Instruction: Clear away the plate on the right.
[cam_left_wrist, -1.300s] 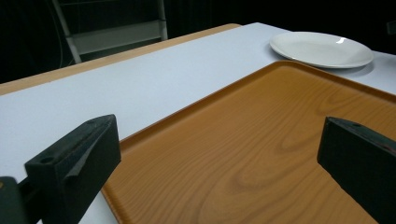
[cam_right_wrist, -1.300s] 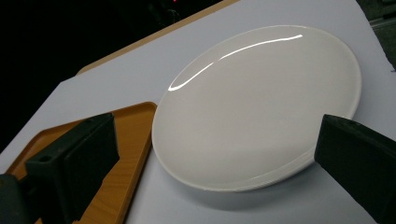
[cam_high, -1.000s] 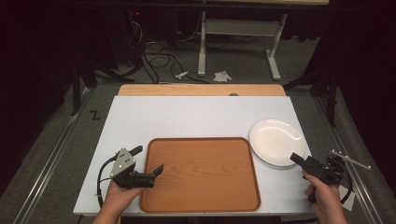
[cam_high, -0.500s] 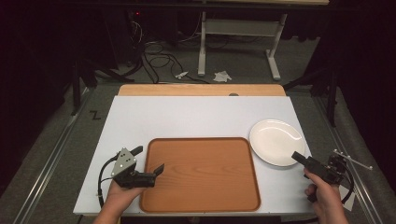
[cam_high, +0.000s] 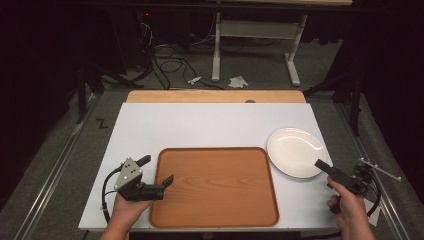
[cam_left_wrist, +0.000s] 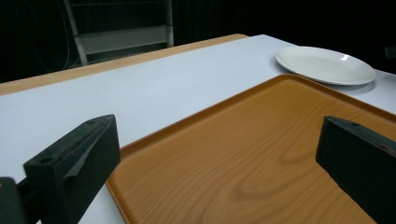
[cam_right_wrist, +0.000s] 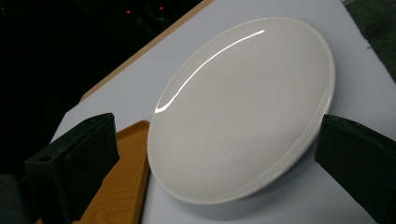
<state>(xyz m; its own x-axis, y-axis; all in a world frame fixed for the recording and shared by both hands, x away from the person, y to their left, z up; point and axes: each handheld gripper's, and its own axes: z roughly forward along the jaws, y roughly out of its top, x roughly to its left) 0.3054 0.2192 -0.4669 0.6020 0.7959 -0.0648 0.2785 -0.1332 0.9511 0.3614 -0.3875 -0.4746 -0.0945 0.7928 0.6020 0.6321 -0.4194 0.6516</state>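
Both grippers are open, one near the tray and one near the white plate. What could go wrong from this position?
The right gripper points at the white plate, which lies flat on the table near its right edge; a low, smooth rim may slip from the jaws, or a push may slide it against the tray. The left gripper straddles the tray's left rim; gripping there alone could tilt the tray.

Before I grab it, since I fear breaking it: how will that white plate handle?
The plate looks glazed and glossy, so probably slippery and fragile. Its low rim lies flat on the table, likely hard to get under. The right gripper is open.
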